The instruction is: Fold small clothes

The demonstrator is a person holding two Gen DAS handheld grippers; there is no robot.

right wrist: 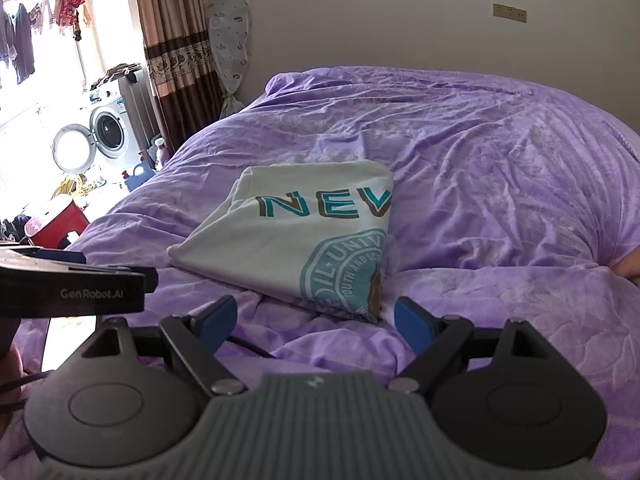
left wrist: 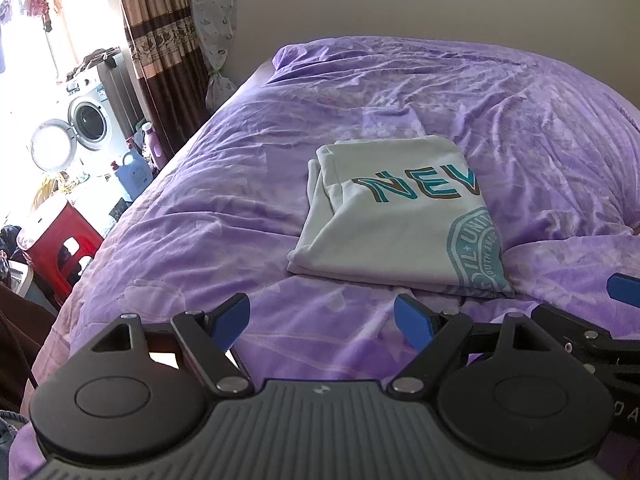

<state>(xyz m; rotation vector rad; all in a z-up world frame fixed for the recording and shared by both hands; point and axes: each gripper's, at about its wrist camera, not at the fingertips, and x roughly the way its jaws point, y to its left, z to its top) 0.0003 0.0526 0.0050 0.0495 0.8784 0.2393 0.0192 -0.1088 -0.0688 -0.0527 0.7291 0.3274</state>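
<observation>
Your left gripper (left wrist: 322, 322) and right gripper (right wrist: 314, 322) both gape wide, empty, near the folded shirt (left wrist: 394, 216); snagging its near edge could undo the fold.

A folded white cotton T-shirt (left wrist: 394, 216) is showing teal letters edged in brown and a round teal seal print — lying on a crumpled purple bedspread (left wrist: 520, 120) with a faint paler pattern. Blue pads are tipping the black-armed left gripper (left wrist: 323, 322) and right gripper (right wrist: 314, 322). A brown-and-beige striped curtain (right wrist: 172, 36) is wearing a floral band.
</observation>
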